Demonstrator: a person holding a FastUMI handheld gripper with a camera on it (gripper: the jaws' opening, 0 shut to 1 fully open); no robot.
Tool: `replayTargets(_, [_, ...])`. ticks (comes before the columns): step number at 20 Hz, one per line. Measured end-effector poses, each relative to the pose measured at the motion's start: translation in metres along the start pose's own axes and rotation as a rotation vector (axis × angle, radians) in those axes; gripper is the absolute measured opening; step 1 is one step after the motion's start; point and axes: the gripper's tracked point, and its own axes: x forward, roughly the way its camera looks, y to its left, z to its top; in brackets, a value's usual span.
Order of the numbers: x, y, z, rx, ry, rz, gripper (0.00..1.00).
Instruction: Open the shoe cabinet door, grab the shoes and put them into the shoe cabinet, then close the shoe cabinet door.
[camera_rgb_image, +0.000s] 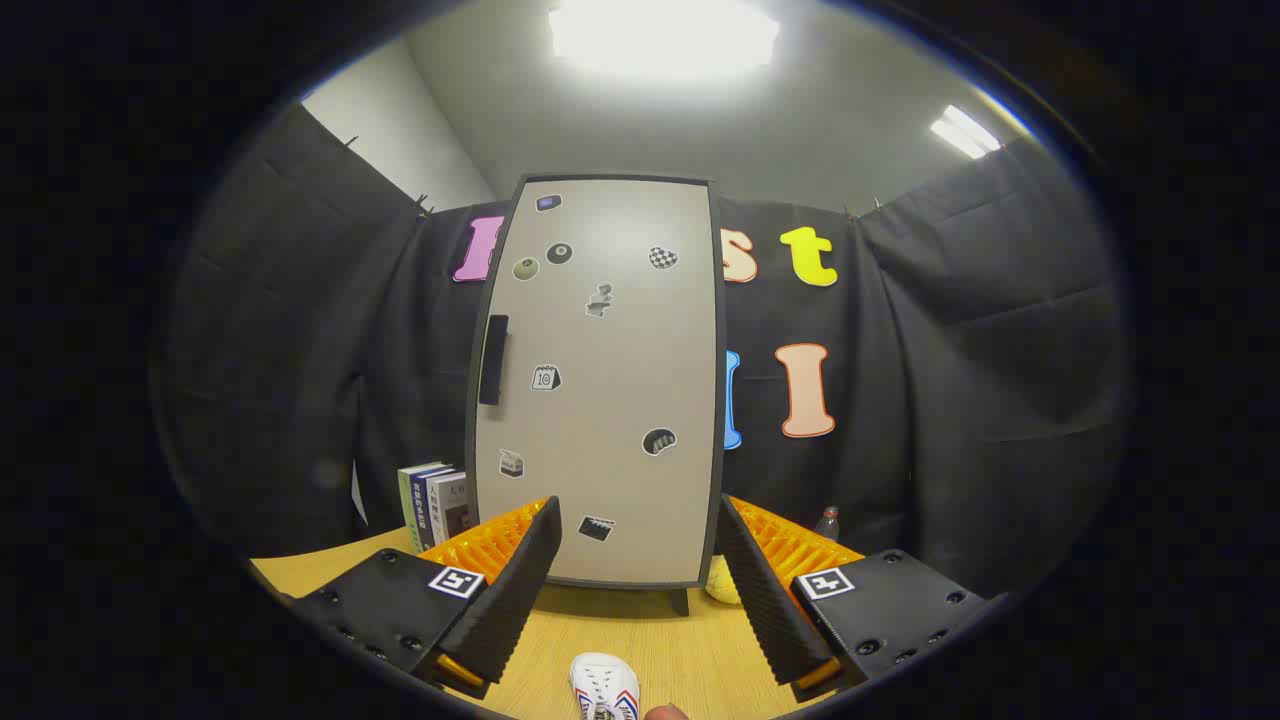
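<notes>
The shoe cabinet (600, 380) stands upright on the wooden table (660, 630) straight ahead, beyond my fingers. Its beige door is shut, dotted with small stickers, and carries a black handle (493, 358) on its left side. A white shoe (605, 688) with red and blue stripes lies on the table between and below my fingers, close to me. My gripper (638, 580) is open, its two black ribbed fingers (515, 590) spread wide with nothing between them. The gripper hovers above the table, short of the cabinet.
Several books (432, 505) stand upright left of the cabinet. A pale yellow round object (722, 585) sits at the cabinet's lower right corner, and a small bottle (828, 522) stands further right by the black cloth wall. A fingertip (665, 712) shows beside the shoe.
</notes>
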Motion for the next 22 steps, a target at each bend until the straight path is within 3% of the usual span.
replayTargets(11, [0.003, 0.000, 0.005, -0.020, -0.006, -0.021, 0.98])
replayTargets(17, [0.013, 0.027, 0.019, 0.031, 0.018, 0.039, 0.98])
replayTargets(22, [0.049, 0.058, 0.051, 0.069, -0.004, 0.097, 0.97])
